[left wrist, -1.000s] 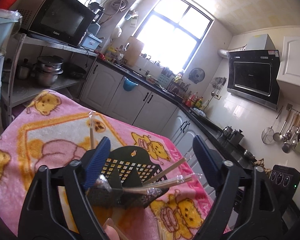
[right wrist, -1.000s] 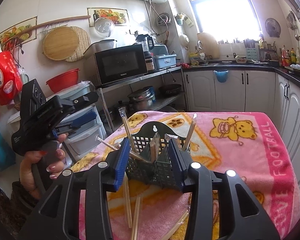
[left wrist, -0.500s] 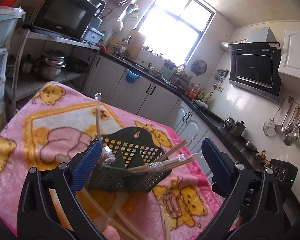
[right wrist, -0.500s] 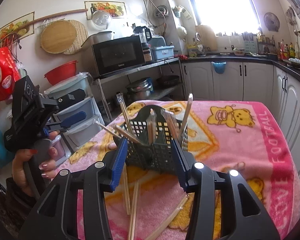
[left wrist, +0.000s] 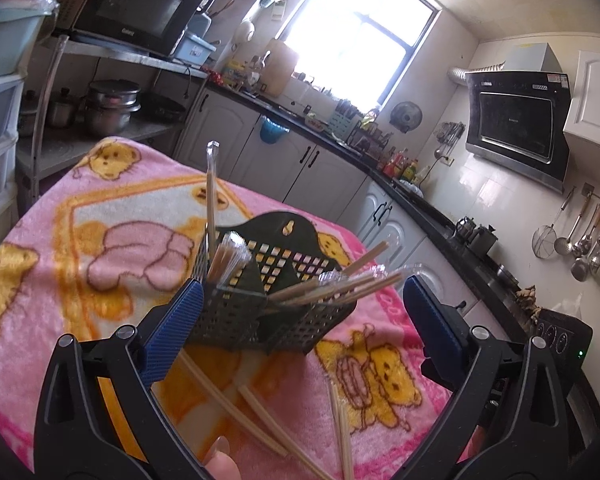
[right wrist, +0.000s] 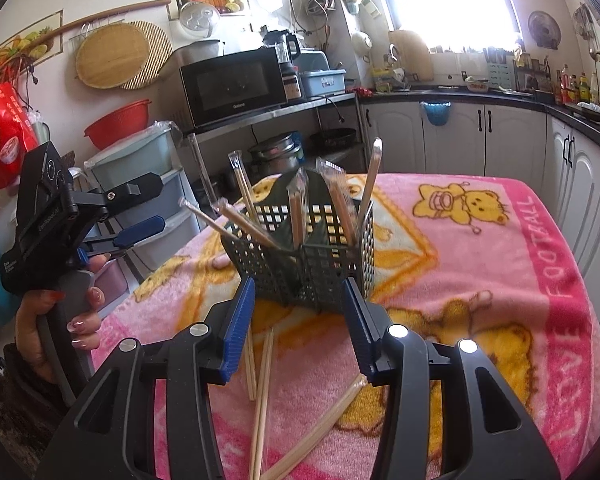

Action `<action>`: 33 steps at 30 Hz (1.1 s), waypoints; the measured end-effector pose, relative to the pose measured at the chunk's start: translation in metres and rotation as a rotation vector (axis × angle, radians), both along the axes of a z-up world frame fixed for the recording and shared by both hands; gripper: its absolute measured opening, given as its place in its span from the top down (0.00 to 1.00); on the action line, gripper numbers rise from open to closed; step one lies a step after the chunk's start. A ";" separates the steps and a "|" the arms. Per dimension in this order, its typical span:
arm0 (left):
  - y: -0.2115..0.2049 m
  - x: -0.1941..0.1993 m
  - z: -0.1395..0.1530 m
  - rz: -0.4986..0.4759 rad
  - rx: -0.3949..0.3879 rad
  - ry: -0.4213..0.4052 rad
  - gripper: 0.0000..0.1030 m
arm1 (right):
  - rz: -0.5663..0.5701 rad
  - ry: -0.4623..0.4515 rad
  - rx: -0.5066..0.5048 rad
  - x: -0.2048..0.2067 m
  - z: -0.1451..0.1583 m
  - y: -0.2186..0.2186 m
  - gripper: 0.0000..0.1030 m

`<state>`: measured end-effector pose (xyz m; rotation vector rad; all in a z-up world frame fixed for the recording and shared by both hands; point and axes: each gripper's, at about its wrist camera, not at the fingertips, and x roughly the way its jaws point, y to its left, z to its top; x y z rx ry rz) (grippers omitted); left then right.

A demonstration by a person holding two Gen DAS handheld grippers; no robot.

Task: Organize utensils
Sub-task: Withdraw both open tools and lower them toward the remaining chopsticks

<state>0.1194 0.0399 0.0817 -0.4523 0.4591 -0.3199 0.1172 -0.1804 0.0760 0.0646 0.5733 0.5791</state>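
A dark green mesh utensil basket (left wrist: 260, 312) (right wrist: 300, 256) stands upright on the pink bear blanket (left wrist: 100, 220) (right wrist: 480, 280). Several plastic-wrapped chopsticks (left wrist: 340, 284) (right wrist: 296, 212) lean out of its compartments. Loose chopsticks (left wrist: 240, 400) (right wrist: 262, 388) lie on the blanket in front of it. My left gripper (left wrist: 300, 292) (right wrist: 158, 204) is open wide just short of the basket, empty. My right gripper (right wrist: 299, 286) is open about halfway, its fingertips above the loose chopsticks and just before the basket's base, with nothing held.
The blanket's near edge drops off at the left by plastic storage drawers (right wrist: 156, 184) and a metal shelf with a microwave (right wrist: 232, 84) and pots. White cabinets (right wrist: 480, 136) and a dark counter run behind. A hand (right wrist: 60, 308) holds the left gripper's handle.
Both grippers have sunk toward the table, so the basket sits higher in each view and the loose chopsticks show. The left jaws have widened.
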 end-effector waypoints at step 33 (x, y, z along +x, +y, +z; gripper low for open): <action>0.032 0.018 -0.094 0.104 0.035 0.290 0.12 | 0.026 0.161 -0.078 0.004 -0.058 0.011 0.58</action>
